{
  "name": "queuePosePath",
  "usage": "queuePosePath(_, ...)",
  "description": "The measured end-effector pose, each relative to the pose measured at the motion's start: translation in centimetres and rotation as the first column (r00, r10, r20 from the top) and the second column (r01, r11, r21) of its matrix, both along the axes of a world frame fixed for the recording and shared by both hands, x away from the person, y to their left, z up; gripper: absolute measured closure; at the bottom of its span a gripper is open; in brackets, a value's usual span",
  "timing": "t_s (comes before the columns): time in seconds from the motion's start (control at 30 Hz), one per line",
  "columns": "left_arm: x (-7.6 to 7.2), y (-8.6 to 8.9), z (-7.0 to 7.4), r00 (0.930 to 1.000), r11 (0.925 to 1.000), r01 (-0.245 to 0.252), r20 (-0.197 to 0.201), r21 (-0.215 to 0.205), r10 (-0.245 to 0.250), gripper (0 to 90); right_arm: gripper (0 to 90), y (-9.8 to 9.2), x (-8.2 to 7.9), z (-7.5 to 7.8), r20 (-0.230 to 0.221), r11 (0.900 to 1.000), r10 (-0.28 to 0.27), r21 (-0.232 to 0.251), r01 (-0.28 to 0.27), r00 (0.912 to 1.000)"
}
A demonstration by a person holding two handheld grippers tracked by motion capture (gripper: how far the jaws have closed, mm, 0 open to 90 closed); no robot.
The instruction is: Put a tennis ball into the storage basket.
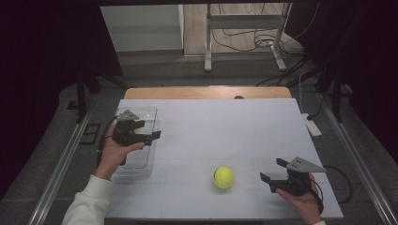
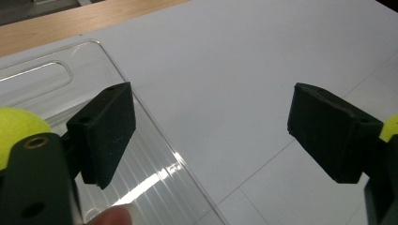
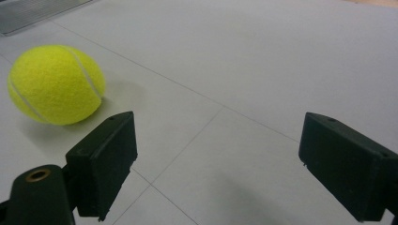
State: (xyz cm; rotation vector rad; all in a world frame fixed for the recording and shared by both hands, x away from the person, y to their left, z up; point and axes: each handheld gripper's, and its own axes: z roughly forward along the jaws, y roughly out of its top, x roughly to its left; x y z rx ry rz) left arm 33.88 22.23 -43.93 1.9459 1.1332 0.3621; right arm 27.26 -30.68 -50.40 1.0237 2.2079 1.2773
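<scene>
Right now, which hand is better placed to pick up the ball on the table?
Right. Its open tongs sit beside the ball with bare table between them. The left tongs hover over the clear bin, farther off.

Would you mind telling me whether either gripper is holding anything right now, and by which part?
Nothing is held: the left gripper is open above the clear bin, and the right gripper is open beside the tennis ball.

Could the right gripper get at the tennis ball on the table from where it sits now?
Probably yes: the right gripper is open and the tennis ball lies apart from it on the table, with bare surface between them.
</scene>
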Motion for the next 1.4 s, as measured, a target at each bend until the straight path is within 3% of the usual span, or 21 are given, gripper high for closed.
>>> queuePosePath(0.63,-0.7,-1.7,-0.3,0.9975,0.9975,0.071,-0.005,-0.005,-0.071,16.4,12.1,0.3,0.2,0.0,-0.002,1.0,0.004,0.002,-0.004,1.0)
queuePosePath(0.8,-0.6,-2.2,-0.7,0.9963,0.9964,0.084,-0.018,0.014,-0.084,16.3,12.1,0.2,0.3,-0.1,-0.008,1.0,0.0,0.001,0.0,1.0)
queuePosePath(1.4,-1.7,-4.4,-0.3,0.9863,0.9866,0.163,-0.022,-0.006,-0.163,16.3,12.1,0.4,-0.1,0.1,0.008,1.0,0.016,-0.001,-0.016,0.9998)
